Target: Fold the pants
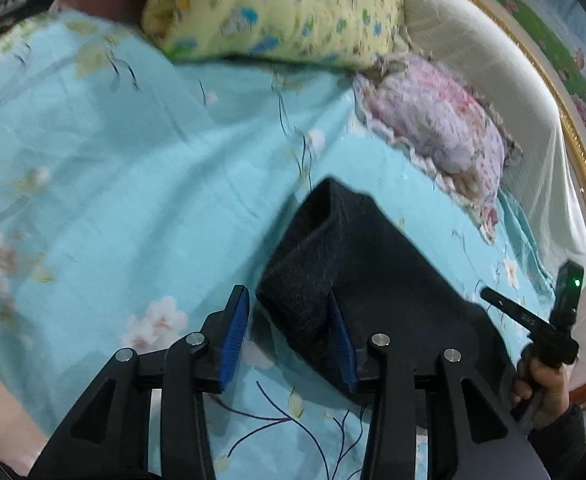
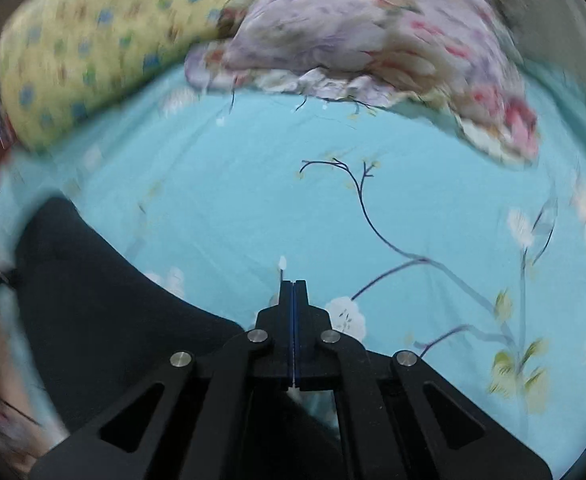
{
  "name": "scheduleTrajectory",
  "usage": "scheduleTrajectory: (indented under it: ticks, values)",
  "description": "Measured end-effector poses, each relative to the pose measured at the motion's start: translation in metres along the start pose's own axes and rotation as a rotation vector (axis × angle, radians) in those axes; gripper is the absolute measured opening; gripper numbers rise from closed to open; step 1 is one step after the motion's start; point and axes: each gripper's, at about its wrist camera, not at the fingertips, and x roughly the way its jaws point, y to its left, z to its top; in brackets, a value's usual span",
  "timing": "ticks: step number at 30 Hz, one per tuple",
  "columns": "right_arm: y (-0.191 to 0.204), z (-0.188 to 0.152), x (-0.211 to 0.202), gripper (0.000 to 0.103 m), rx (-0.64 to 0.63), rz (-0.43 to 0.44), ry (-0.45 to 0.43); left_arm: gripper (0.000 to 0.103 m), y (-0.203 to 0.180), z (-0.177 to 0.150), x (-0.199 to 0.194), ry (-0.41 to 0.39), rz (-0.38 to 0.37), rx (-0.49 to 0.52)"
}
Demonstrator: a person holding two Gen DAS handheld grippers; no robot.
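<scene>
The pants point(image 1: 357, 280), lower centre of the frame, are plain dark charcoal. The bedsheet point(image 1: 133, 168) is turquoise with white blossoms and dark twigs. Upper centre, one pillow point(image 1: 277, 8) is yellow with blue-green motifs; right, another pillow point(image 1: 437, 120) is lilac with pink florals.

No readable text, label, brand or number on any surface, both views blurred in places
</scene>
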Motion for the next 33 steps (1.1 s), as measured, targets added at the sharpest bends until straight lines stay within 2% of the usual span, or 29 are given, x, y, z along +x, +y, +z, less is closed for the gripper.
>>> scheduleTrajectory:
  ticks: [2, 5, 6, 7, 9, 15, 22, 33]
  values:
    - [-0.011, -0.003, -0.016, 0.001, 0.057, 0.019, -0.025, 0.049, 0.000, 0.005, -0.018, -0.059, 0.036, -0.008]
    - [-0.020, -0.015, -0.042, 0.008, 0.101, 0.033, -0.064, 0.050, -0.004, 0.012, -0.037, -0.101, 0.018, -0.015]
    - [-0.022, -0.018, -0.047, 0.017, 0.112, 0.038, -0.066, 0.051, -0.009, 0.013, -0.040, -0.104, 0.012, -0.008]
    - [-0.026, -0.024, -0.056, 0.033, 0.132, 0.040, -0.072, 0.051, -0.014, 0.015, -0.042, -0.104, 0.007, 0.002]
    - [-0.030, -0.036, -0.069, 0.049, 0.163, 0.038, -0.092, 0.052, -0.029, 0.015, -0.045, -0.102, -0.009, 0.033]
    - [-0.046, -0.079, -0.112, 0.049, 0.257, 0.045, -0.155, 0.055, -0.085, 0.001, -0.031, -0.041, -0.080, 0.149]
    - [-0.068, -0.127, -0.144, 0.050, 0.352, 0.013, -0.162, 0.058, -0.161, -0.027, 0.006, 0.083, -0.162, 0.296]
    - [-0.101, -0.197, -0.185, 0.050, 0.514, -0.043, -0.207, 0.060, -0.260, -0.077, 0.036, 0.211, -0.260, 0.515]
